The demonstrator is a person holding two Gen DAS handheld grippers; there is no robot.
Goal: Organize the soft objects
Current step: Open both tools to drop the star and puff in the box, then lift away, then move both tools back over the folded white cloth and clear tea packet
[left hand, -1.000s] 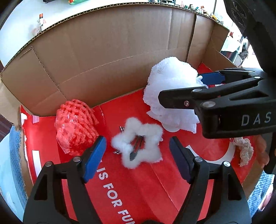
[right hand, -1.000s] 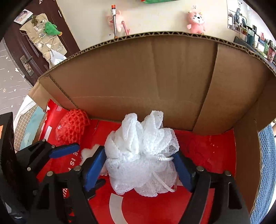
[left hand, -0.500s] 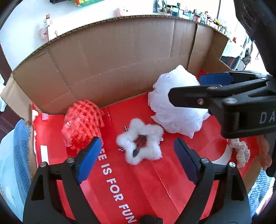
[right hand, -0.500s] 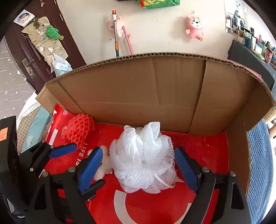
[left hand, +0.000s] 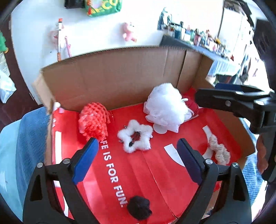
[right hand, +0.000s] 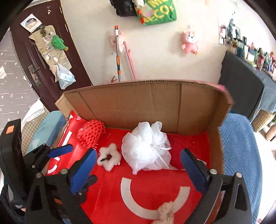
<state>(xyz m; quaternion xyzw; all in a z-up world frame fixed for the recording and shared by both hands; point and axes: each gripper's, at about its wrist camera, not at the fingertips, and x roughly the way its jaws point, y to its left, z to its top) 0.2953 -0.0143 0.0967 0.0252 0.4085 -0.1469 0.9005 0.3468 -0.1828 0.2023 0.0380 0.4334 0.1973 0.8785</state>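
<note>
- Where the red printed sheet (left hand: pixel 146 174) lines the floor of the open brown cardboard box (left hand: pixel 120 77), white capitals on it read "IS FOR FUN." in the left wrist view; a broad white arc is printed nearer the right side.
- A small black fuzzy pompom (left hand: pixel 139 205) lies nearest, touching the last letters of that writing.
- The left gripper (left hand: pixel 138 158) hangs over the sheet, blue pads spread wide with nothing between them.
- The right gripper (right hand: pixel 138 170) is likewise spread and empty, its pads apart from the white mesh bath pouf (right hand: pixel 146 148).
- A beige knitted scrunchie (left hand: pixel 219 151) rests on the white arc.
- A white fluffy star-shaped hair clip (left hand: pixel 135 136) lies mid-floor, between the pouf and a red knitted mesh bundle (left hand: pixel 94 118).
- The bundle and the pouf sit near the back wall, well apart.
- On the room wall beyond, a green bag (right hand: pixel 158 10) shows partial yellow letters, "ECO" readable.
</note>
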